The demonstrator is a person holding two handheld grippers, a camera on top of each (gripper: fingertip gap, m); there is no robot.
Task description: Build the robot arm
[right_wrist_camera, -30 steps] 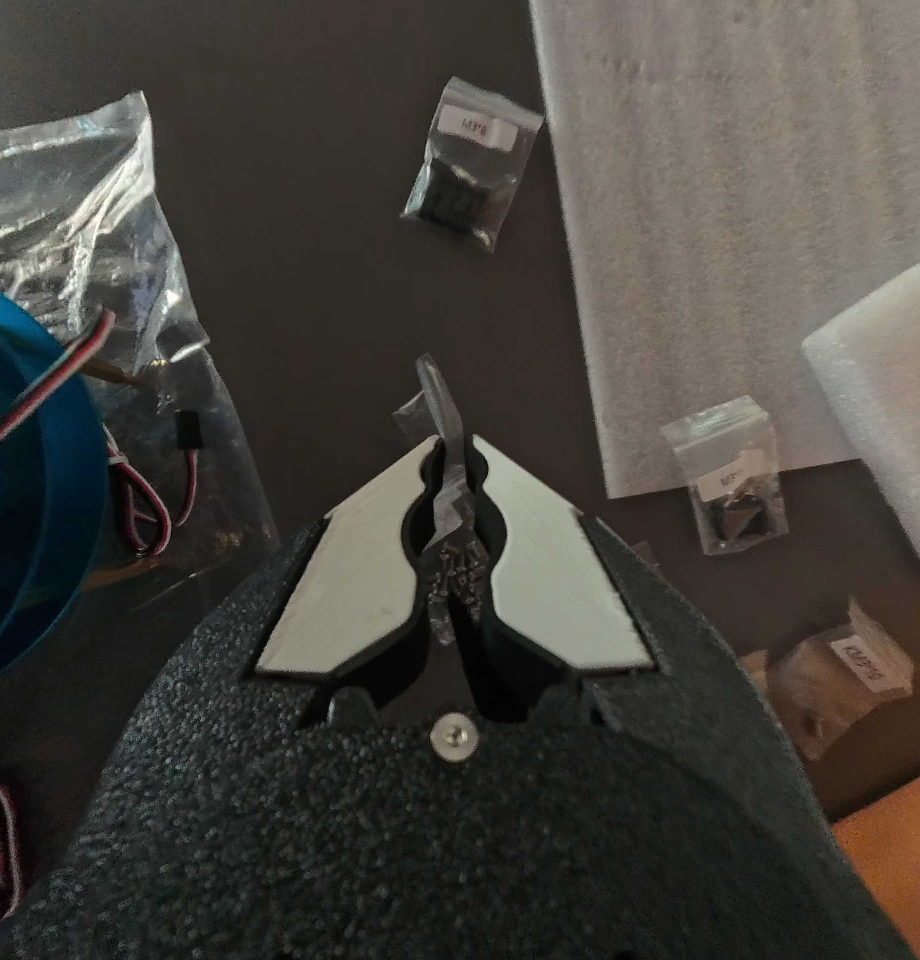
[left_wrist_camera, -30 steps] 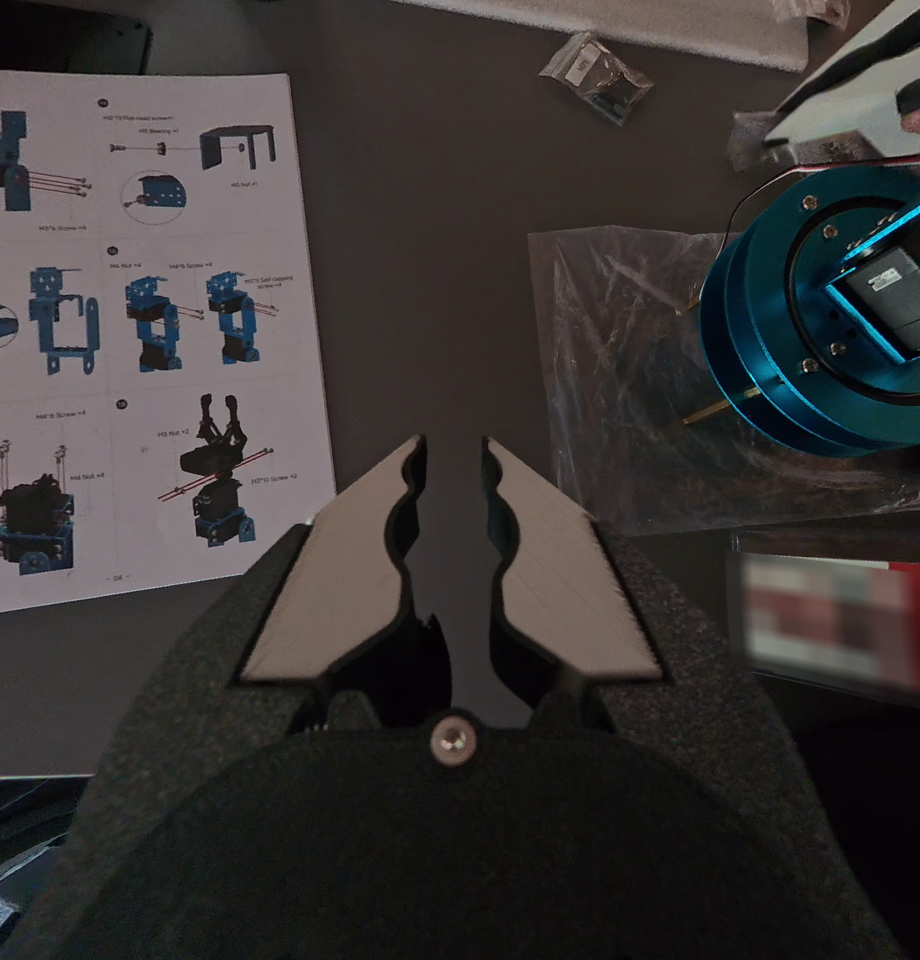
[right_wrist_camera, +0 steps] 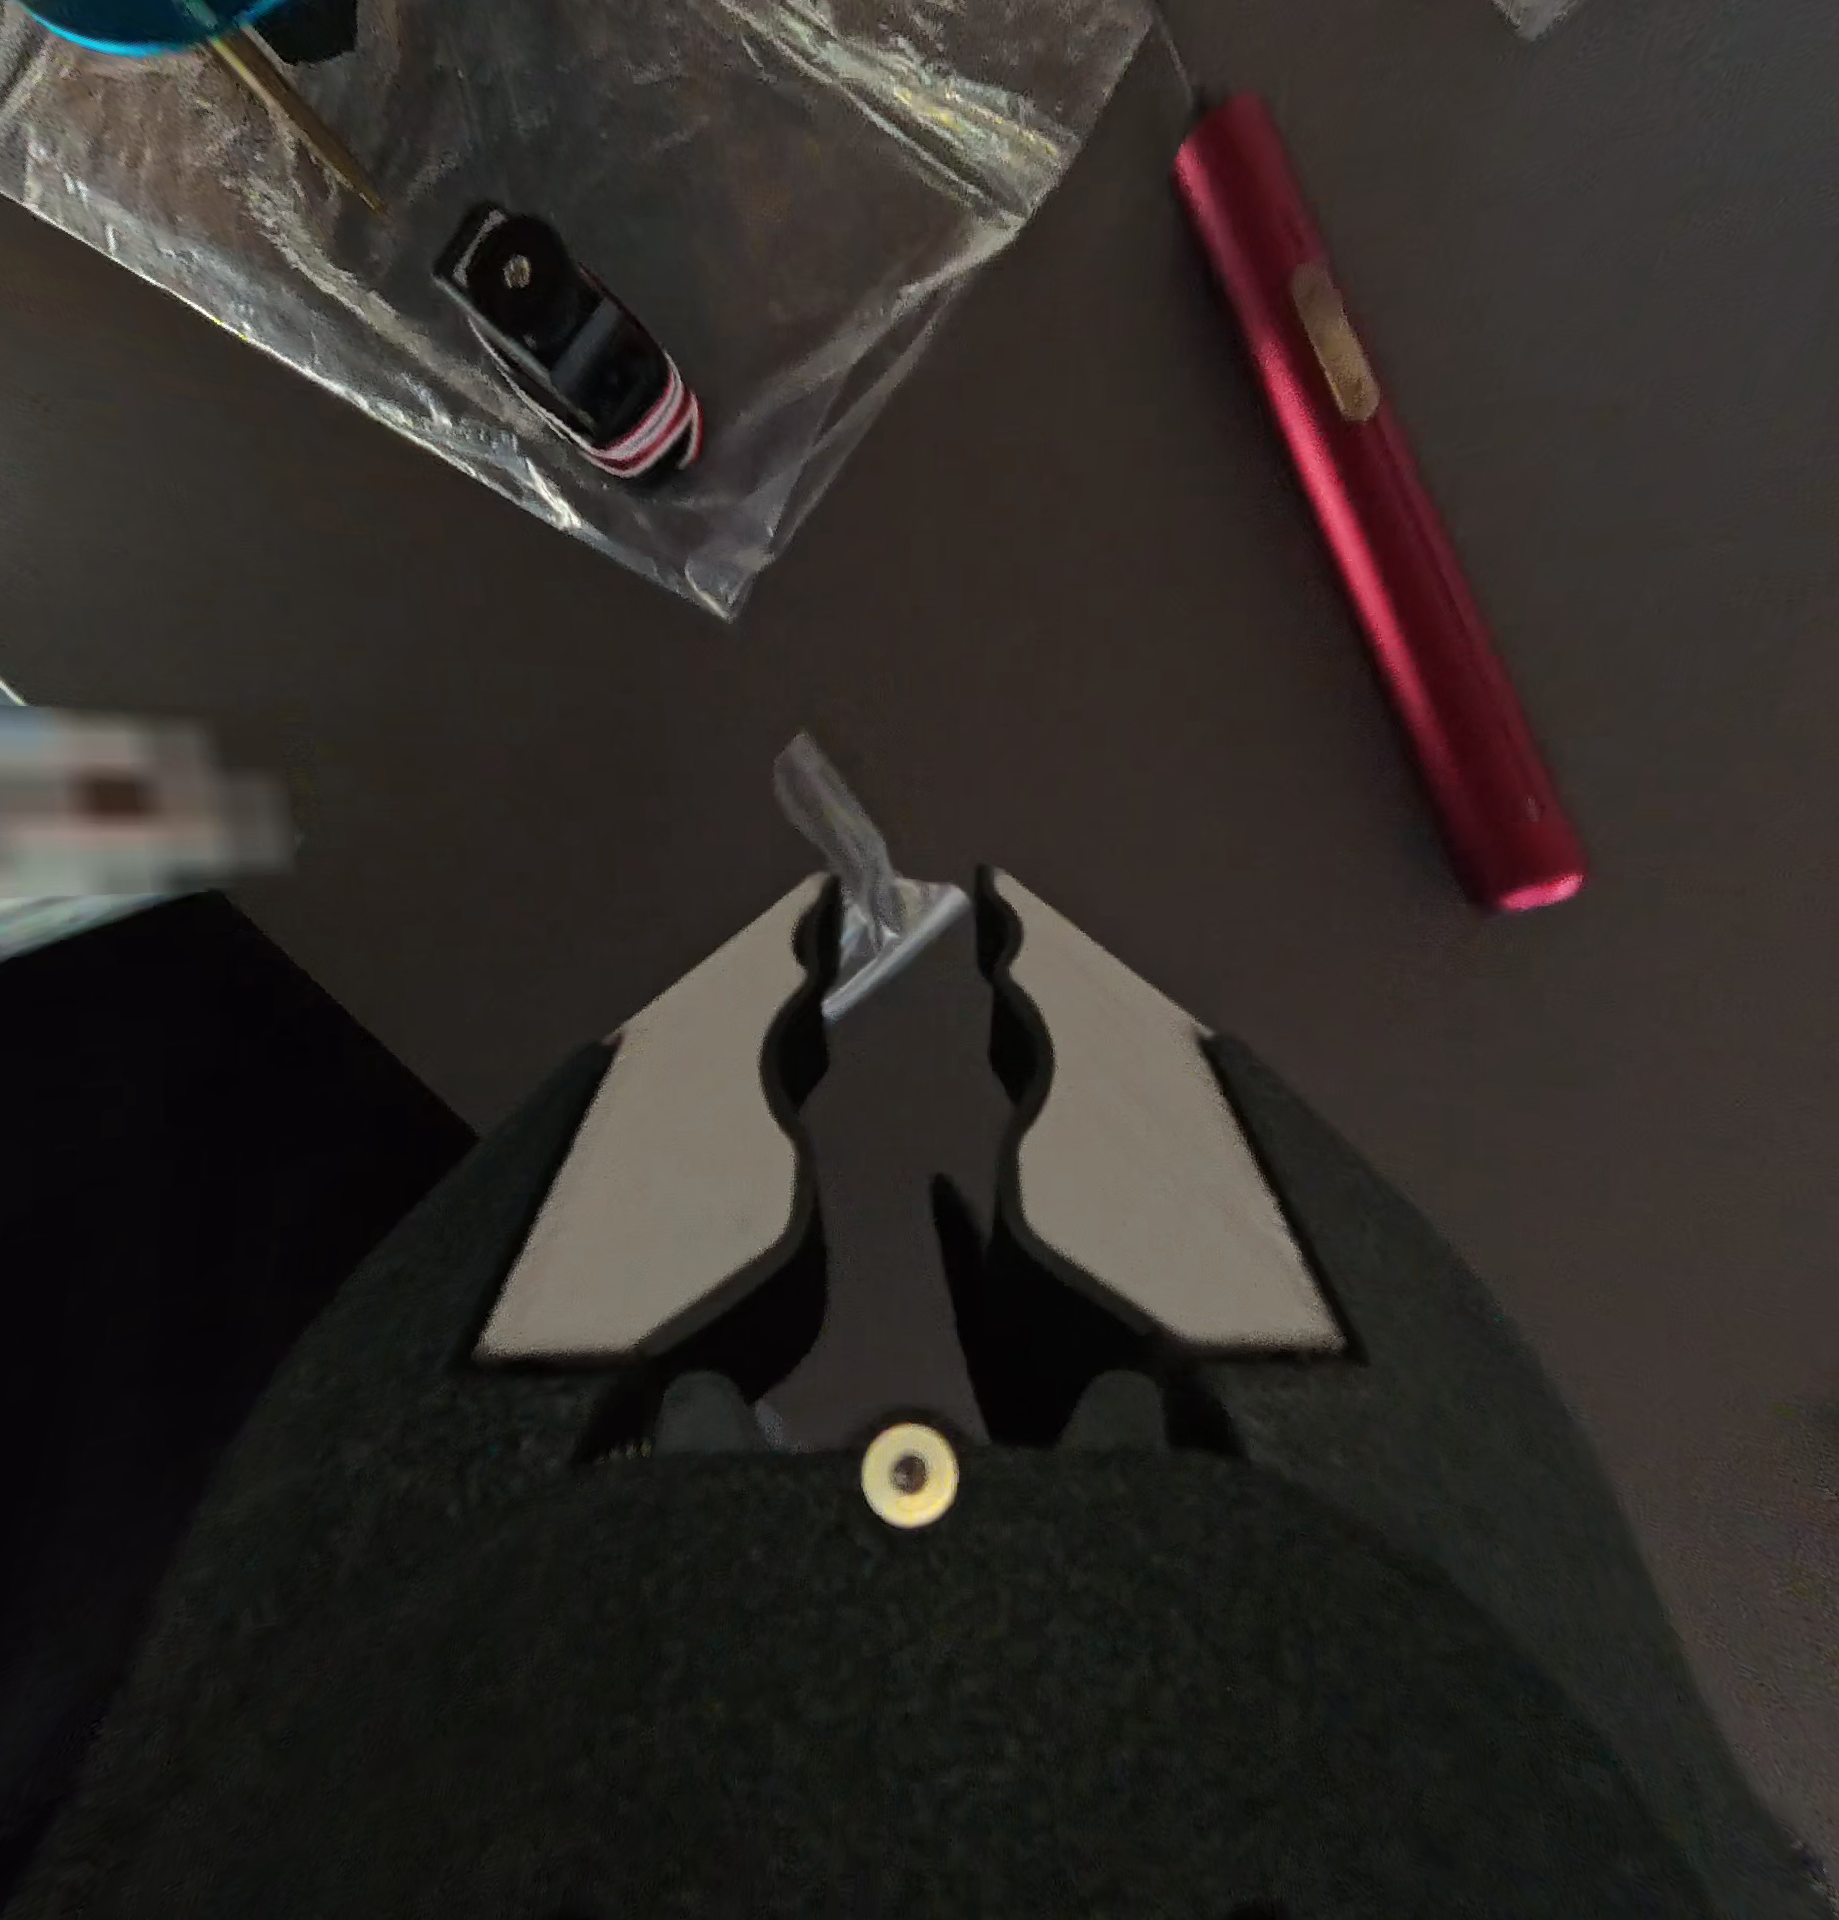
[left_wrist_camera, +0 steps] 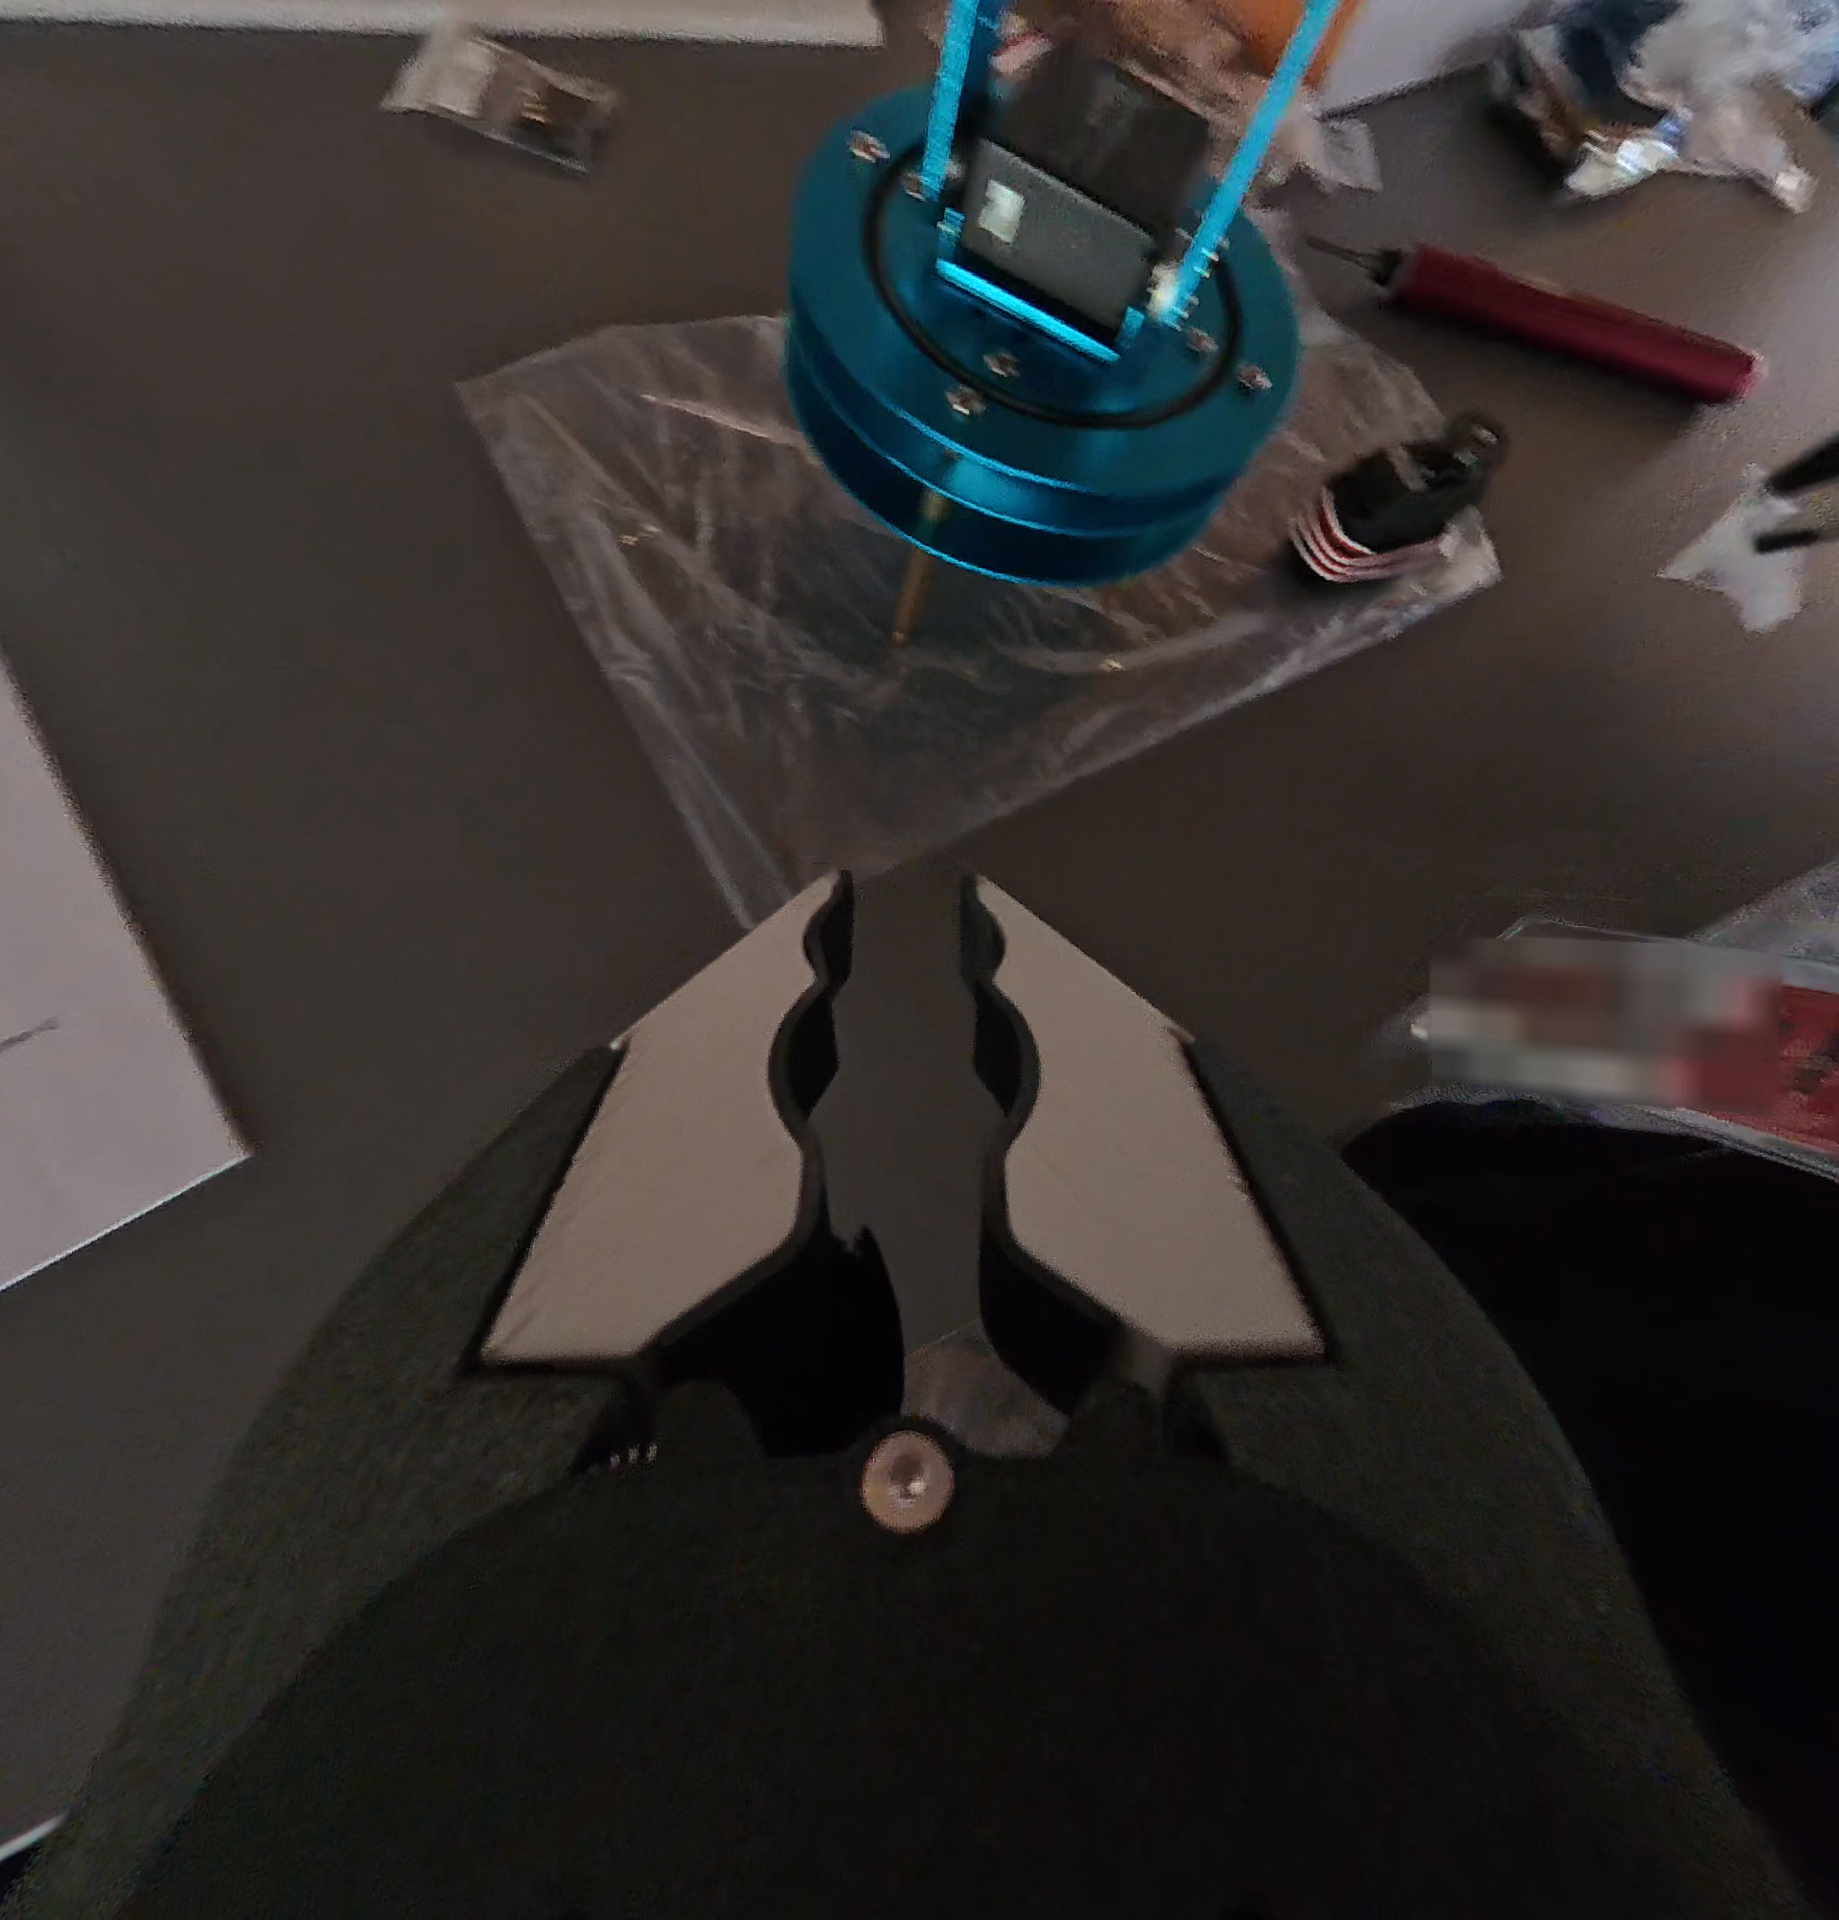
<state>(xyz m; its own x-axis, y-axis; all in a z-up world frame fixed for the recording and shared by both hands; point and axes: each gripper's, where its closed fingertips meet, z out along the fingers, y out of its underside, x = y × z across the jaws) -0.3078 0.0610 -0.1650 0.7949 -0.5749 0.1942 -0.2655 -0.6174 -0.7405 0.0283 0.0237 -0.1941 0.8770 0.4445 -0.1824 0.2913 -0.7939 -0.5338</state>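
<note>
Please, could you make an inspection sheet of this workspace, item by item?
Surface: dark table, matte.
Job's things: blue round base carrying a black servo, over a large clear bag; red cylindrical tool beside.
Clutter: small parts bags, printed sheet, loose servo.
Grippers: left tongs open, empty; right tongs open, a small clear bag between the tips.
Cables: red-white coil on the loose servo.
Surroundings: nothing seen.

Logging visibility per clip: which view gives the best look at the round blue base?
The left wrist view: the round blue base shows whole, though blurred, standing on the clear plastic bag ahead of the open left tongs. The right wrist view catches only a blue sliver at its top edge.
</note>
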